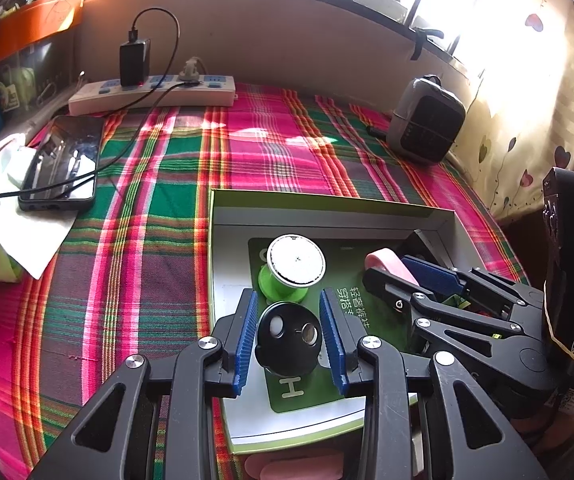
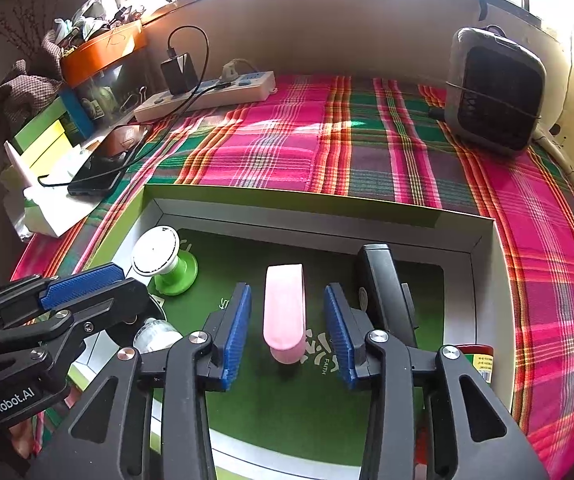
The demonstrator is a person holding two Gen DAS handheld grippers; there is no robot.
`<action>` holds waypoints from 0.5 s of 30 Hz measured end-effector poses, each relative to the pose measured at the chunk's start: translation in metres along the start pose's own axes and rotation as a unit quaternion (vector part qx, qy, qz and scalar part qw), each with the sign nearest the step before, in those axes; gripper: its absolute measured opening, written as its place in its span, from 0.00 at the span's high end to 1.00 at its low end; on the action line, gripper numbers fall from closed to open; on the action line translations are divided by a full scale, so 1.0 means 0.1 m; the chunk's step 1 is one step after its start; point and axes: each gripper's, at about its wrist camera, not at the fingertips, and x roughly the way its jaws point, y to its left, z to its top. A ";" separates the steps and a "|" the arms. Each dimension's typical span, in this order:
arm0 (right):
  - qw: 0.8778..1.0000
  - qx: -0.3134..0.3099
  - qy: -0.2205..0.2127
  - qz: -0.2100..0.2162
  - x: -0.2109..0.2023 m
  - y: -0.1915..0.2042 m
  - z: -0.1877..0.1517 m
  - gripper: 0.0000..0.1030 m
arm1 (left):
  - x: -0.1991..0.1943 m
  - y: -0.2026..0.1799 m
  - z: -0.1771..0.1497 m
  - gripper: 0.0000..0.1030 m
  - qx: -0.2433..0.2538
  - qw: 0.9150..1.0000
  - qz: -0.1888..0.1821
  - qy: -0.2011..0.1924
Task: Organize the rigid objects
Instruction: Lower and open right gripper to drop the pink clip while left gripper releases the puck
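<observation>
A shallow box [image 2: 487, 280] lies on the plaid cloth [image 2: 287, 148] in the lower middle of the right wrist view. Inside it, a suction-cup holder [image 2: 163, 260] stands at left, a pink block [image 2: 283, 308] in the middle, a black device [image 2: 387, 292] at right. Behind, a power strip [image 2: 207, 96] lies upper left, a small heater [image 2: 495, 88] upper right, a phone [image 2: 99, 176] at left.

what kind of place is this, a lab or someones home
Most likely a home: a plaid cloth covers the surface under a window, with a charging phone, a power strip and a small heater around it.
</observation>
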 end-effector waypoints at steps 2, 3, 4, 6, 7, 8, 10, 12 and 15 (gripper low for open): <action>1.000 0.001 -0.001 0.001 -0.01 0.00 0.00 0.61 | -0.02 0.00 -0.01 0.69 -0.001 1.000 -0.001 -0.001; 1.000 0.002 -0.002 0.001 -0.02 -0.01 -0.01 0.61 | -0.02 0.00 -0.01 0.69 0.000 1.000 -0.001 -0.002; 1.000 0.003 -0.003 0.001 -0.02 -0.01 -0.01 0.61 | -0.03 0.00 -0.02 0.69 -0.001 1.000 -0.001 -0.002; 1.000 0.005 -0.004 0.001 -0.04 -0.01 -0.02 0.61 | -0.05 -0.02 -0.03 0.68 0.005 1.000 0.005 -0.006; 1.000 0.006 -0.004 0.000 -0.05 -0.01 -0.02 0.61 | -0.06 -0.03 -0.03 0.67 0.008 1.000 0.006 -0.008; 1.000 0.006 -0.005 0.000 -0.06 -0.01 -0.03 0.61 | -0.07 -0.03 -0.03 0.65 0.008 1.000 0.005 -0.008; 1.000 0.006 -0.007 -0.001 -0.08 -0.01 -0.03 0.61 | -0.09 -0.02 -0.03 0.63 0.005 1.000 0.004 -0.011; 1.000 0.006 -0.009 -0.001 -0.10 0.00 -0.04 0.61 | -0.11 0.00 -0.03 0.61 0.001 1.000 0.006 -0.012; 1.000 0.007 -0.010 0.000 -0.13 0.00 -0.06 0.61 | -0.14 0.05 -0.04 0.61 -0.008 1.000 0.002 -0.013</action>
